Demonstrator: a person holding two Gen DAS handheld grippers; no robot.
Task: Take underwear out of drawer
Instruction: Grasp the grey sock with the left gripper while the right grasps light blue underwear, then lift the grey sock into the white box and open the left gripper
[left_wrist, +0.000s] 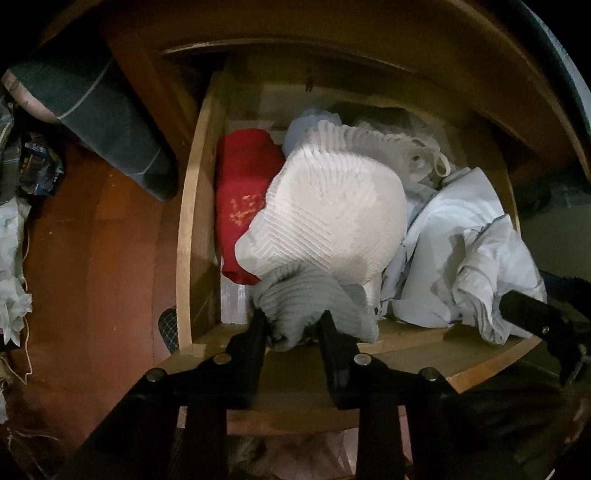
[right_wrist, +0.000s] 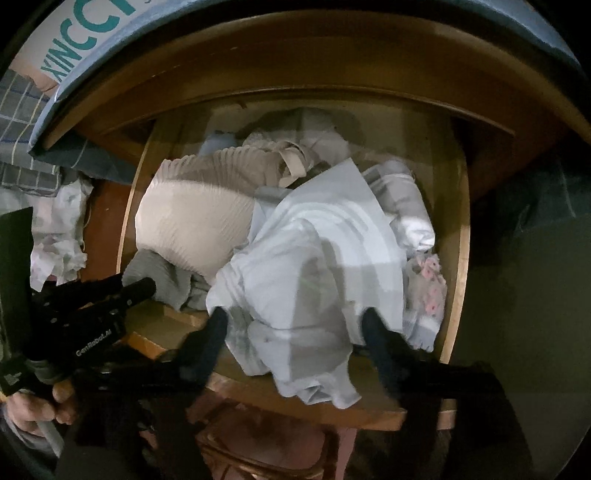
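The open wooden drawer (left_wrist: 188, 229) is packed with folded clothes. My left gripper (left_wrist: 293, 321) points down at the drawer's front edge and is shut on a grey ribbed garment (left_wrist: 295, 295), bunched between its black fingers. Behind it lie a cream ribbed garment (left_wrist: 332, 214) and a red one (left_wrist: 243, 184). In the right wrist view my right gripper (right_wrist: 295, 321) stands open, its fingers wide on either side of a pale blue-white cloth (right_wrist: 314, 251) that drapes over the drawer front (right_wrist: 369, 413). The left gripper (right_wrist: 140, 288) shows there at the left, against the grey garment (right_wrist: 162, 273).
A rolled white-grey item (right_wrist: 406, 199) and a pink-flowered piece (right_wrist: 428, 284) sit at the drawer's right side. A box with teal letters (right_wrist: 92, 33) lies above. A dark green padded thing (left_wrist: 103, 118) and crumpled cloth (left_wrist: 11, 258) lie on the red-brown floor (left_wrist: 92, 258). A hand (right_wrist: 37, 410) holds the left gripper.
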